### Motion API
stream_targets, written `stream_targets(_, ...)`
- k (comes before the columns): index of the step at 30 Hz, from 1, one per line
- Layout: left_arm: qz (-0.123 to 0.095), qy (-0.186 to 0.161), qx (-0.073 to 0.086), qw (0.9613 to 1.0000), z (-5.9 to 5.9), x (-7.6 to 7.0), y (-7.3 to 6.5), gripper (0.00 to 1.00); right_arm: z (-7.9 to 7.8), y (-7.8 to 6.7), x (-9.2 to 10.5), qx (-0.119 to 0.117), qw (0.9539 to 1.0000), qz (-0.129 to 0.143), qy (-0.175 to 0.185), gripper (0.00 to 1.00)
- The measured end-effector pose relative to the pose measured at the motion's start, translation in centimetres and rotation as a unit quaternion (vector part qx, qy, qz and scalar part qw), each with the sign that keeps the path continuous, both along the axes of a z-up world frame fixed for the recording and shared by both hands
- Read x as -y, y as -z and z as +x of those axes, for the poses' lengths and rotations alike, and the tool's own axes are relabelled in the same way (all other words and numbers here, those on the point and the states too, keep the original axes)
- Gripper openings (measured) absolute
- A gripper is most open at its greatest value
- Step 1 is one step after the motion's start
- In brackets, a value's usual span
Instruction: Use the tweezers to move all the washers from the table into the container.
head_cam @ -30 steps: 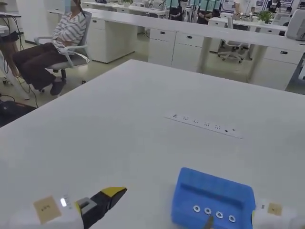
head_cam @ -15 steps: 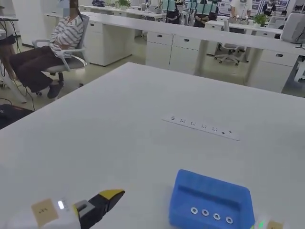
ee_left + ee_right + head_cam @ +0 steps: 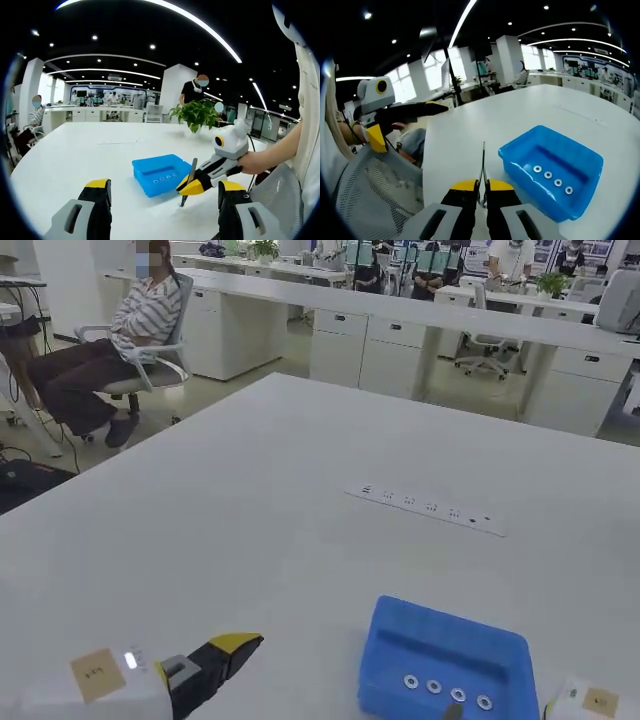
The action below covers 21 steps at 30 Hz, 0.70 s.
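The broad white surface (image 3: 300,500) runs across the head view. The blue rectangular plastic container (image 3: 440,625) sits on it at 5 o'clock. The left claw (image 3: 164,184), black with yellow tips, comes in at 7 o'clock of the head view. In its own view its two jaws stand wide apart with nothing between them. In the right gripper view the right claw (image 3: 481,184) has its jaws pinched narrow on the thin metal tweezers (image 3: 483,165), which stick out toward 12 o'clock, just beside the container's near corner. In the left gripper view the tweezers point down toward the surface at 4 o'clock of the container. A flat white power strip (image 3: 430,508) lies at 12 o'clock of the container, well apart from it. Four small silver ring washers (image 3: 434,686) lie in a row on the container's floor.
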State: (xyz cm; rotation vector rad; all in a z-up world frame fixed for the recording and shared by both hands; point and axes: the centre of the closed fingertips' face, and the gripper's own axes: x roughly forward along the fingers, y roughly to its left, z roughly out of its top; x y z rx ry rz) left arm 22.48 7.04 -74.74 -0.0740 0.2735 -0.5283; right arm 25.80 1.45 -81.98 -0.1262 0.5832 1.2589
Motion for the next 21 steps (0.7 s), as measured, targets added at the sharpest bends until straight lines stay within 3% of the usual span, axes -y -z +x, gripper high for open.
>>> stream_targets(13, -0.007, 0.001, 0.002, 1.0, -0.1, 0.0, -0.2, 0.9, 3.3, -3.7, 0.5, -0.01, 0.9988, 0.037, 0.03, 0.03)
stream_targets(21, -0.007, 0.002, 0.001, 1.0, -0.1, 0.1, -0.2, 0.9, 5.0, -4.4, -0.2, -0.006, 0.999, 0.036, 0.026, 0.03)
